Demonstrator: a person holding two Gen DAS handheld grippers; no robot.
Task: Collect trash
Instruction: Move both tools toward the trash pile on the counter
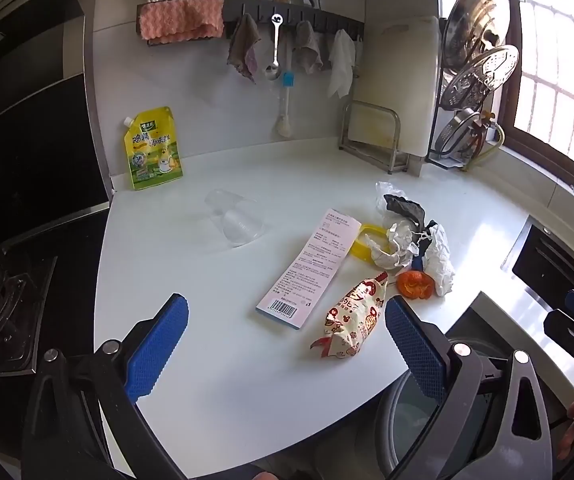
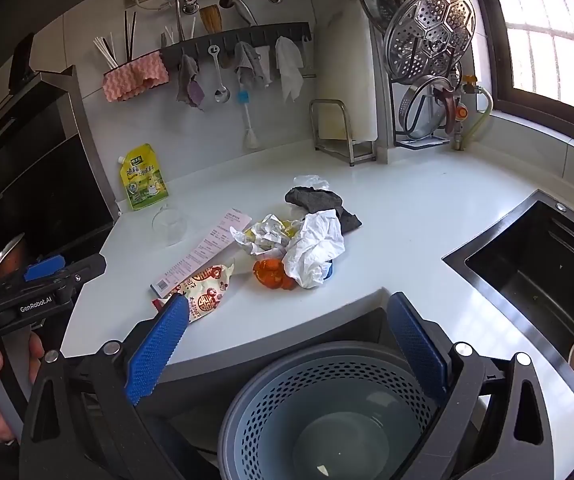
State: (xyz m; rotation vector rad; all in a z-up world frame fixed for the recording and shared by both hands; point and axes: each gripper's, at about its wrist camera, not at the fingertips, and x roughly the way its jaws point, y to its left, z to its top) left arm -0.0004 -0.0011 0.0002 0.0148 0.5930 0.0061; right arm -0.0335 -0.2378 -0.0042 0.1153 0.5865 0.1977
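1. I have the left hand-held gripper (image 1: pixel 286 340) hanging over the near edge of the white table (image 1: pixel 207 280), jaws spread as wide as they go and nothing between them.
2. Furthest left on the table lies a clear plastic cup (image 1: pixel 235 220) on its side, well apart from the rest; behind it a yellow seasoning pouch (image 1: pixel 153 148) leans on the wall, and I would not count that as trash.
3. Next comes a long printed paper box (image 1: pixel 307 268), its long axis running from near-left to far-right, just ahead of my left jaws.
4. Beside it the patterned snack wrapper (image 1: pixel 351 320) lies almost between the left fingertips, tilted the same way as the box. I judge this the nearest piece, and the left hand the nearer one to it.
5. To the right sits the heap: crumpled paper (image 2: pixel 315 248), an orange peel (image 2: pixel 271 274), a dark rag (image 2: pixel 319 200), touching one another.
6. My right hand-held gripper (image 2: pixel 287 340) is likewise wide open and empty, and hovers over the grey perforated bin (image 2: pixel 327 400) below the table edge; the heap lies ahead and slightly left of it.
7. The sink (image 2: pixel 527 272) is far right.
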